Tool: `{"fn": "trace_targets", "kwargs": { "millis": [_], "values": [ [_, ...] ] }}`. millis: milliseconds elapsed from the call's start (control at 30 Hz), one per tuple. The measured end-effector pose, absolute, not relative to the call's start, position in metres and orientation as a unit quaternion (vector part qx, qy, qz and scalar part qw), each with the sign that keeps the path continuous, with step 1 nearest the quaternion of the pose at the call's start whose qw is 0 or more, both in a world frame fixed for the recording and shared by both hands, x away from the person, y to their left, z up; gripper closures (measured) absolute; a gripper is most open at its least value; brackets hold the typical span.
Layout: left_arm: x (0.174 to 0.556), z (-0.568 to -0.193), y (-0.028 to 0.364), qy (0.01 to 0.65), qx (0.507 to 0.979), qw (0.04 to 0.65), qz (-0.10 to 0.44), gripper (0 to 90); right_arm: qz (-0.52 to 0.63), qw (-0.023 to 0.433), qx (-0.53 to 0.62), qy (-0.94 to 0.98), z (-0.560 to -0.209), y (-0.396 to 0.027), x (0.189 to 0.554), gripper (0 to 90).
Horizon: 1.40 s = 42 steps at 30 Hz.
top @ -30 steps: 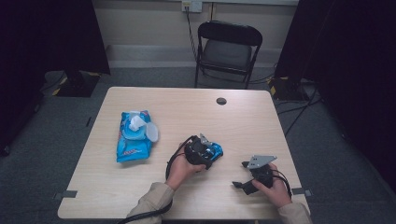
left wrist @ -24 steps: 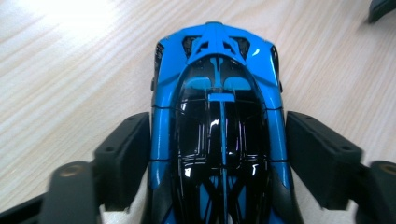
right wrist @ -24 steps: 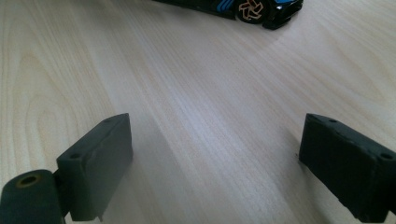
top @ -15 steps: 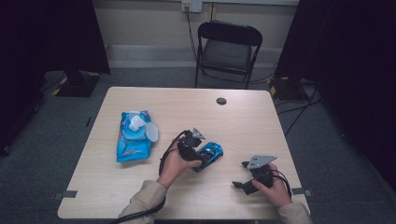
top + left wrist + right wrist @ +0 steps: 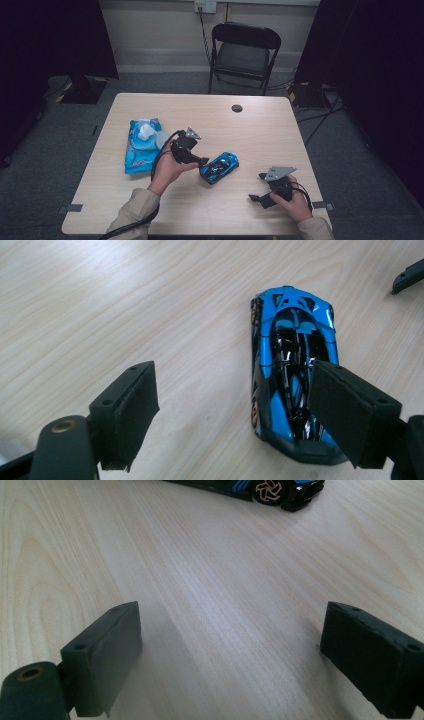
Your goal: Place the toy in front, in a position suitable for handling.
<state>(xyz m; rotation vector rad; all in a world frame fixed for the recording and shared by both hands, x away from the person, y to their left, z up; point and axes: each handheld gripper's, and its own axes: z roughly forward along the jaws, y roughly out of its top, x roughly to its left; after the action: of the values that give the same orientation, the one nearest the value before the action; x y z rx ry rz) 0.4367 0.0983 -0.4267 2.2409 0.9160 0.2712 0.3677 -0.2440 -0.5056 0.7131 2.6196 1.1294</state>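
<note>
Just ahead of my left tongs (image 5: 202, 162) sits the blue toy car (image 5: 220, 167), flat on its wheels on the wooden table (image 5: 260, 135). Those tongs are released: the jaws have just been opening, and they stand wide apart with no pad pressing on the car. Seen along the left gripper view, the car (image 5: 292, 372) lies off-centre, toward the right-hand jaw, whose pad overlaps the near end of the car in the picture; bare tabletop (image 5: 125, 305) fills the gap between the jaws. My left hand (image 5: 167, 170) holds the tool above the table, tilted down toward the car.

My right tongs (image 5: 257, 199) rest low over the table near its front edge, well to the far side of the car from my left tool. They too are released, jaws spread with only wood grain between them. Beyond their tips, the car's side and one orange-spoked wheel (image 5: 269, 490) show at a distance.

Behind my left tongs, away from the car, lies a blue wipes packet (image 5: 141, 145).
</note>
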Motion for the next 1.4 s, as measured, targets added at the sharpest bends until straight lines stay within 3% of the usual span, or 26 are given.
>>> {"fn": "trace_targets", "kwargs": {
  "millis": [333, 1400],
  "values": [
    [0.442, -0.415, 0.126, 0.363, 0.856, 0.350, 0.115, 24.3, 0.382, 0.101, 0.241, 0.886, -0.506, -0.244, 0.368, 8.9],
    [0.452, -0.383, 0.205, 0.423, 0.826, 0.341, 0.151, 24.3, 0.382, 0.100, 0.241, 0.886, -0.506, -0.244, 0.368, 8.9]
  ]
}}
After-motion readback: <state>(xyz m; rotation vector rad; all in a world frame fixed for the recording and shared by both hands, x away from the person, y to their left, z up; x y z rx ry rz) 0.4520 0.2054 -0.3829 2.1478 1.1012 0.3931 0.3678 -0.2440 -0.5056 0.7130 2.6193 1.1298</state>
